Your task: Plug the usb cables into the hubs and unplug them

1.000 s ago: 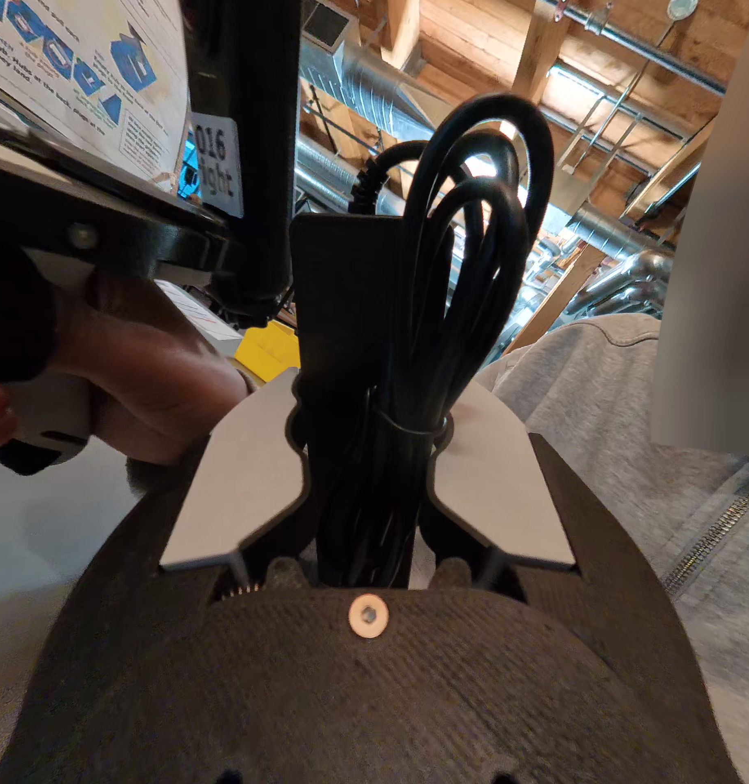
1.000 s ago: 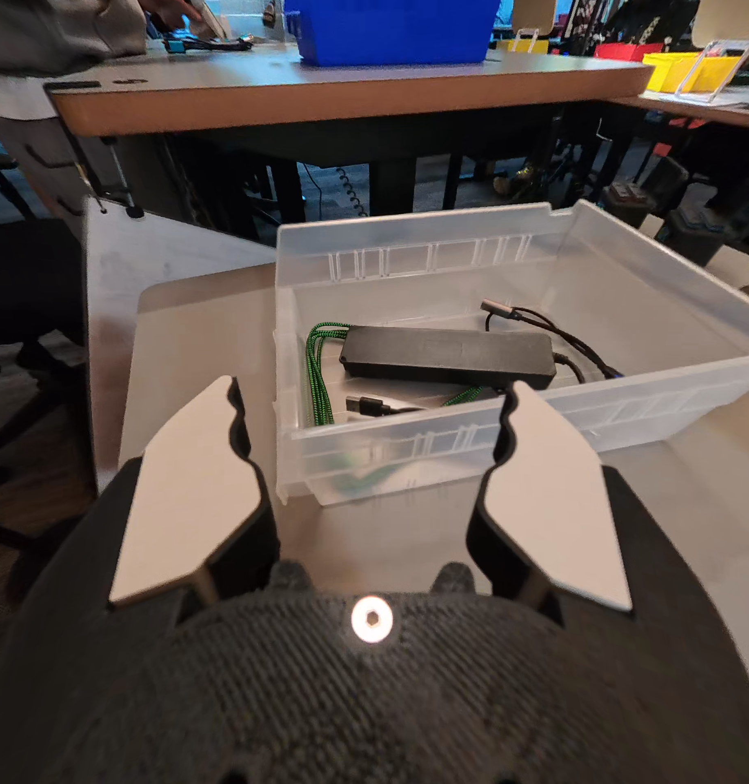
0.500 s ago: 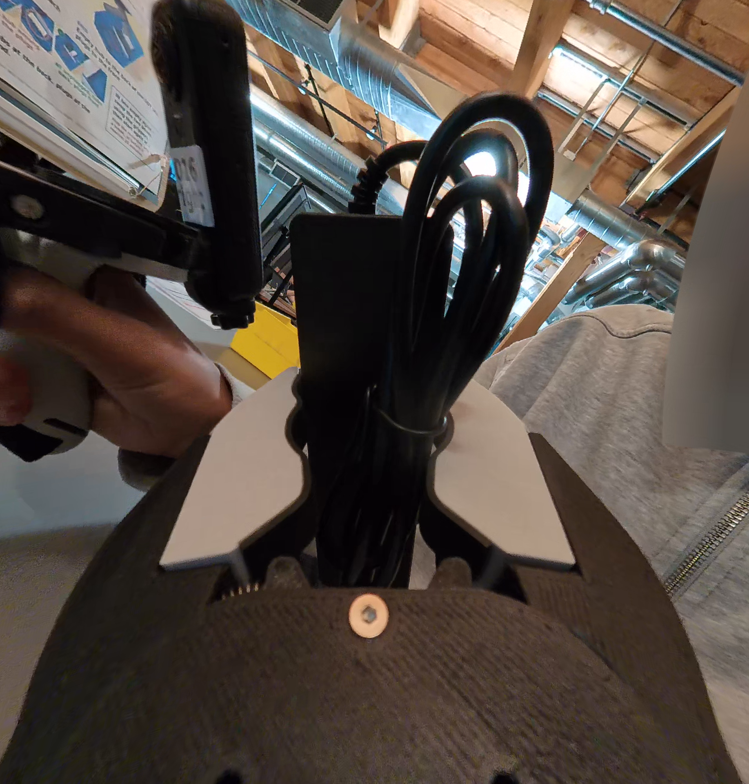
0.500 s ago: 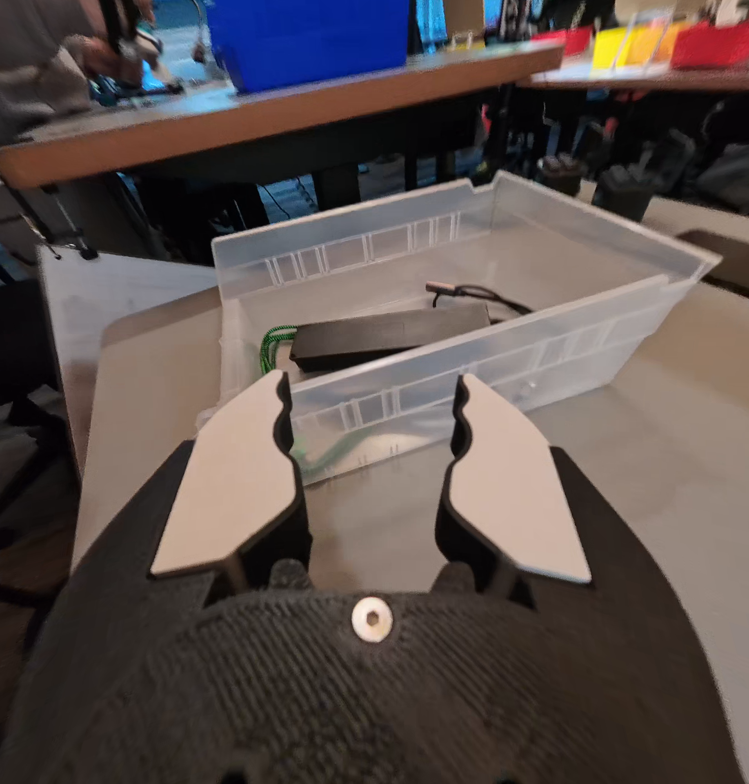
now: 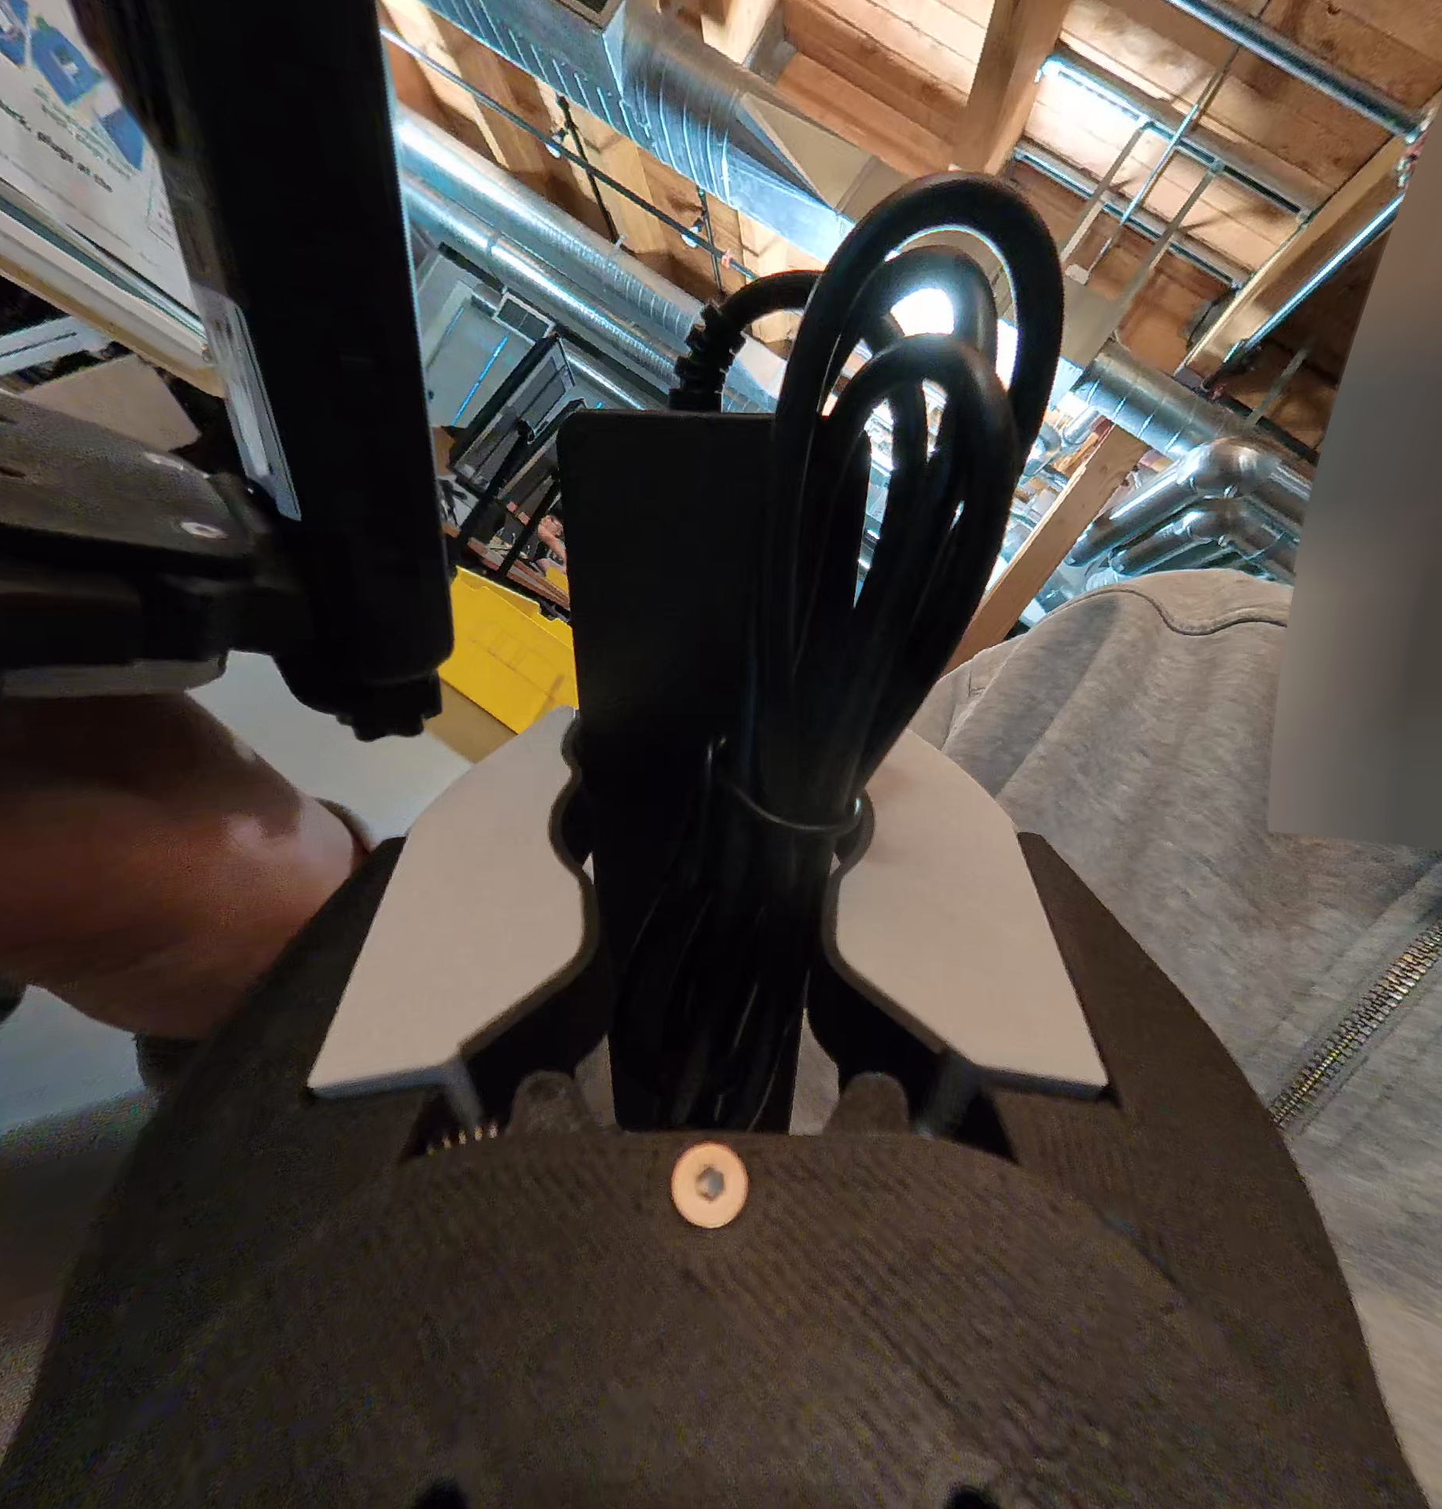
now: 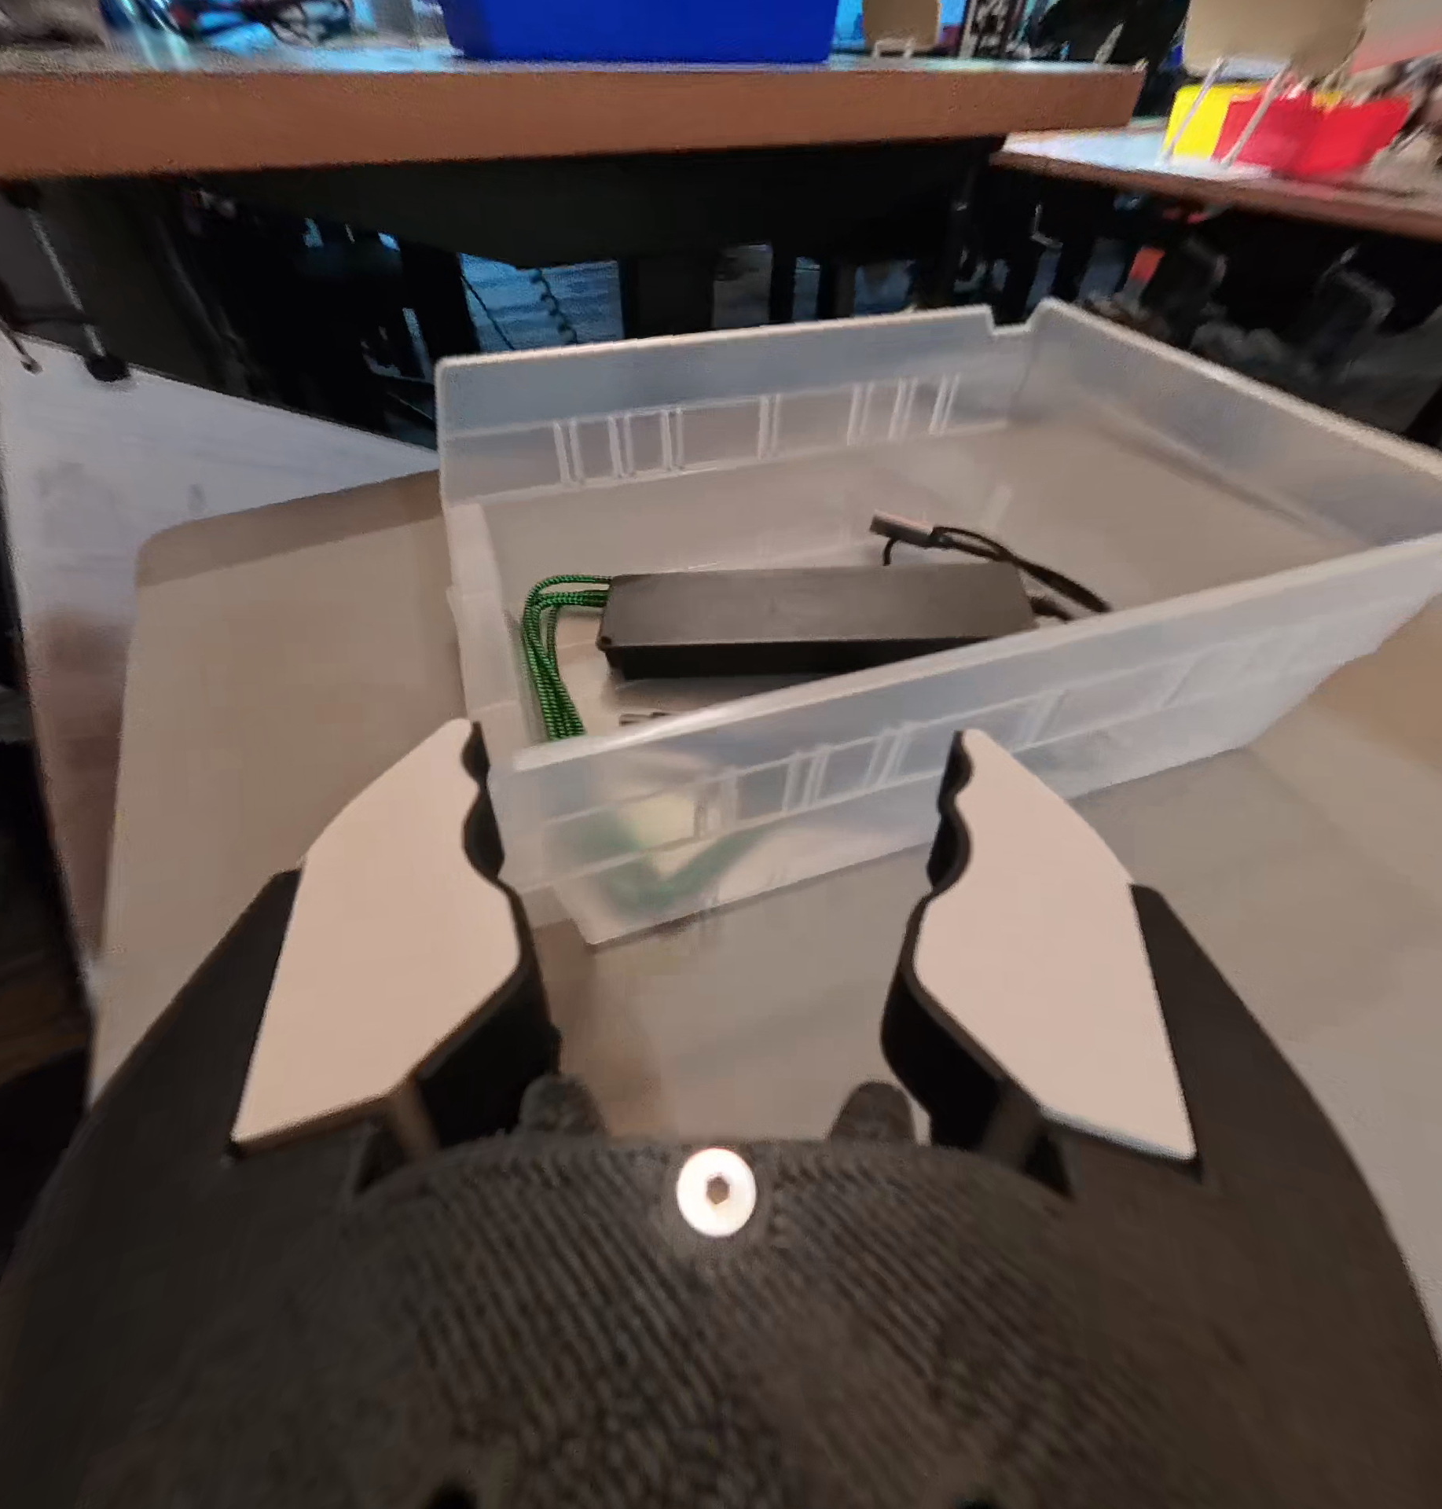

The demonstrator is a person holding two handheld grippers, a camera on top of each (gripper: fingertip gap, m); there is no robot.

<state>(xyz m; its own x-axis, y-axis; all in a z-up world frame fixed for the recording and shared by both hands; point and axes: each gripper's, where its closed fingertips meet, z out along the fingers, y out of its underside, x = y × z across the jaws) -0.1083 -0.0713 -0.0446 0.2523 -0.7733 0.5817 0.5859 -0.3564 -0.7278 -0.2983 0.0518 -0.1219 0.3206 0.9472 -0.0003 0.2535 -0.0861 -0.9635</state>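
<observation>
My left gripper (image 5: 713, 784) is shut on a black hub (image 5: 652, 620) with its black cable bundle (image 5: 881, 523) tied beside it, and points up towards the ceiling. My right gripper (image 6: 713, 784) is open and empty, just in front of a clear plastic bin (image 6: 987, 702) on the table. In the bin lie a second black hub (image 6: 807, 616), a green braided cable (image 6: 550, 661) and a thin black cable (image 6: 995, 547) with a small plug. The right gripper's body (image 5: 293, 367) and the hand (image 5: 129, 857) that holds it show at the left of the left wrist view.
The bin stands on a grey table (image 6: 1272, 882). A white board (image 6: 154, 482) leans at the table's far left. Behind are a wooden-edged table (image 6: 538, 106) with a blue bin (image 6: 636, 28), and red and yellow bins (image 6: 1289, 131). A person's grey jacket (image 5: 1191, 816) is close on the right.
My right gripper has swung back towards the bin's front left corner and opened wider than half a second ago. In the left wrist view it has come closer. The left grip is unchanged.
</observation>
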